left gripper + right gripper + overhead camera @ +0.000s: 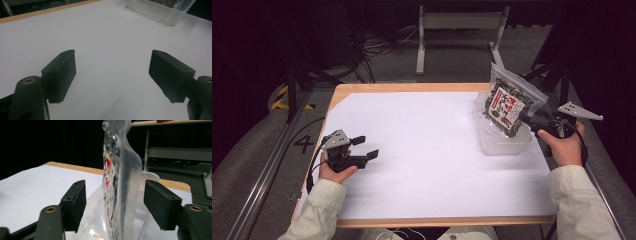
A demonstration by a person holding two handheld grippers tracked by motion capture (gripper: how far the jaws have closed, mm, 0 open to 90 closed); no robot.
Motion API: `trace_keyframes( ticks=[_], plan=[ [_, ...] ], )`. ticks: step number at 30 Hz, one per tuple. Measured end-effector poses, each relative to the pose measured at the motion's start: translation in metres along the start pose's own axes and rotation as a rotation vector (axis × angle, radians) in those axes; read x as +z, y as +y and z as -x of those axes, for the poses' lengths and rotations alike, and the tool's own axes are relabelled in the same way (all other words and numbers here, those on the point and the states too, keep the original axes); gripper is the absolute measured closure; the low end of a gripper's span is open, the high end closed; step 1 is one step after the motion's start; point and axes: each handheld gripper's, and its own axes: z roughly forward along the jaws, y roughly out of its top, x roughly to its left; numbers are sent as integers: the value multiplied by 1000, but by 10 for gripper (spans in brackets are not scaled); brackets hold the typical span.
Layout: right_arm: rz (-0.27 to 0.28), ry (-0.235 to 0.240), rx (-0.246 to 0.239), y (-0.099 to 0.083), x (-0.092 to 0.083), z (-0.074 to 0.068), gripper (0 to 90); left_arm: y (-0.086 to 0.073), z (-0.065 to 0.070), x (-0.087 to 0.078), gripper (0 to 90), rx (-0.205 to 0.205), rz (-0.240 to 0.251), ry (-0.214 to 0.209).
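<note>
Your right gripper (pixel 532 121) sits at the edge of the snack bag (pixel 508 102), which stands tilted in the clear plastic container (pixel 502 142) near the table's right side. Your left gripper (pixel 364 147) rests spread apart on the white sheet (pixel 427 150), well apart.

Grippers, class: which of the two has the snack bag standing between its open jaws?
The right gripper: the bag stands between its open jaws, over the clear tub. The left gripper, also open, has bare white table between its jaws.

White sheet (pixel 427 150) on wooden table (pixel 412 87) (floor cables (pixel 377 47) beyond)
</note>
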Motion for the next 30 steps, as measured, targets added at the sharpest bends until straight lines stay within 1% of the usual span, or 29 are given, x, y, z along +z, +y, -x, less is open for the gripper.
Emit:
trace_keyframes(
  ticks=[3,4,5,7,11,13,15,17,18,19,20,21,22,24,25,27,28,30],
  plan=[
    [9,-9,-17,3,-12,-7,320,1,7,-3,225,14,5,-6],
    [10,-13,-24,4,-16,-10,317,0,9,-4,225,21,19,-7],
    [18,-14,-30,6,-21,-14,316,0,11,-5,225,18,23,-8],
    [20,-25,-36,7,-28,-19,309,-1,12,-7,225,25,18,-7],
    [24,-36,-53,10,-41,-30,303,-4,16,-11,226,22,21,-11],
    [35,-32,-51,9,-48,-37,304,-6,18,-14,225,17,20,-13],
    [37,-13,-63,9,-53,-45,301,-6,20,-16,224,21,15,-12],
    [37,16,-82,9,-56,-54,296,-7,23,-19,223,23,30,-16],
    [38,30,-87,9,-58,-58,293,-8,24,-20,223,21,30,-21],
    [42,46,-97,9,-59,-62,291,-9,26,-22,222,21,30,-24],
    [45,74,-104,8,-60,-69,287,-9,28,-23,222,24,34,-25],
    [45,74,-104,8,-60,-69,287,-9,28,-23,222,24,34,-25],
    [44,91,-110,8,-60,-72,285,-10,29,-25,222,31,33,-26],
    [34,143,-110,5,-60,-81,279,-12,31,-27,220,31,40,-33],
    [29,161,-115,4,-59,-84,278,-13,32,-28,219,39,38,-27],
    [13,202,-120,0,-56,-92,277,-15,32,-29,219,36,37,-27],
    [5,220,-120,-2,-54,-95,277,-16,32,-29,219,33,38,-30],
    [1,237,-130,-6,-51,-102,279,-16,32,-30,219,30,36,-29]
  ],
)
